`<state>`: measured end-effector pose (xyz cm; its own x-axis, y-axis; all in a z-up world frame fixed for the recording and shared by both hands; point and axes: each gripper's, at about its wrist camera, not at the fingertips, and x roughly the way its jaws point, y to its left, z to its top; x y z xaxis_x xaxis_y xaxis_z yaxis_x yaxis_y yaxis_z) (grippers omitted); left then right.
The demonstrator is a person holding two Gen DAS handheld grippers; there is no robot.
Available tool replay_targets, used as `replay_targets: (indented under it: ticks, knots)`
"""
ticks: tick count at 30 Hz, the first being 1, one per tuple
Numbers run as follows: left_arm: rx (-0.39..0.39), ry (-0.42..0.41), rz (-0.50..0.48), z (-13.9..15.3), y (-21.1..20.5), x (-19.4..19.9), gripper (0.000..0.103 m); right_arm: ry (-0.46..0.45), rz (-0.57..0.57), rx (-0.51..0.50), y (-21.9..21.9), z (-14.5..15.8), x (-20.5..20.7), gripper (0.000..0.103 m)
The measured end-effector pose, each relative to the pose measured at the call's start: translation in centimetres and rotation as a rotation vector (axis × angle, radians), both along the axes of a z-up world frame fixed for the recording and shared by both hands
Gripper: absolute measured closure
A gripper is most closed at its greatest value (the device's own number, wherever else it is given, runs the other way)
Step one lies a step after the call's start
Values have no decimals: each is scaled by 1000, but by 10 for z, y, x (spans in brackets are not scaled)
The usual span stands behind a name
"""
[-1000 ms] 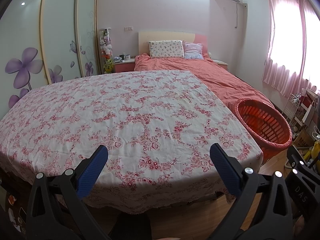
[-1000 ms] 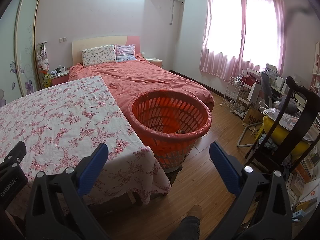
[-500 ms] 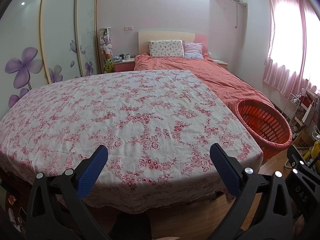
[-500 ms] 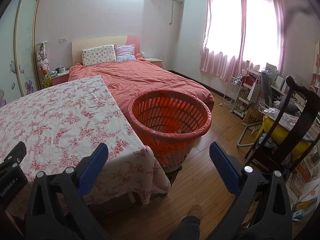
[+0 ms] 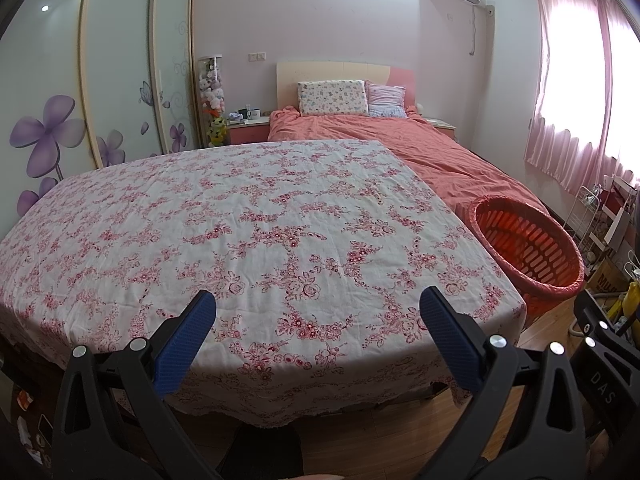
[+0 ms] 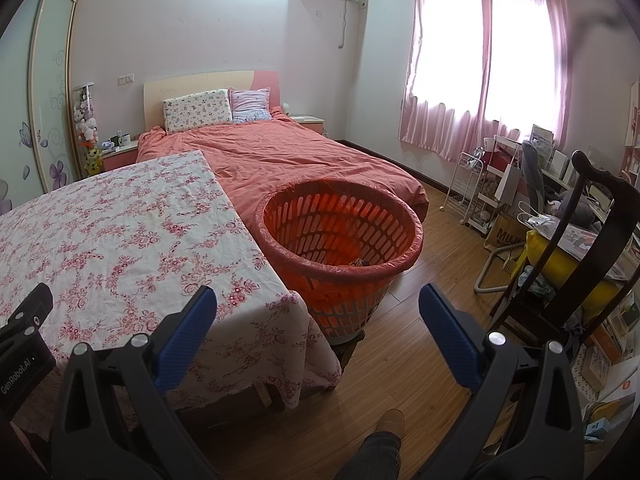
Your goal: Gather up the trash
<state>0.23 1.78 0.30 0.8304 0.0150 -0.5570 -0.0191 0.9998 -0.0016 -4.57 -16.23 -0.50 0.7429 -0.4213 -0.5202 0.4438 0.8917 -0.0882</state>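
Here, both the left gripper and right gripper hang empty, jaws spread wide, over the floral-clothed table beside the round orange plastic basket.

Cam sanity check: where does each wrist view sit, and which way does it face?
Left wrist: on the left hand-held gripper, facing the floral-cloth table; blue-padded fingers open, right hand-held gripper's edge showing.
Right wrist: on the right hand-held gripper, facing the orange plastic basket and floor; a trouser leg and shoe show.
Shared: table, basket, pink bed.
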Motion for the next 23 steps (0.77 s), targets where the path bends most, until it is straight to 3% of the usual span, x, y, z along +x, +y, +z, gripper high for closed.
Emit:
replay_targets:
  ticks: [23]
  knots:
    - [2,-7,-8,0,-1,-2,3,0,0,1,-1,1,0,4]
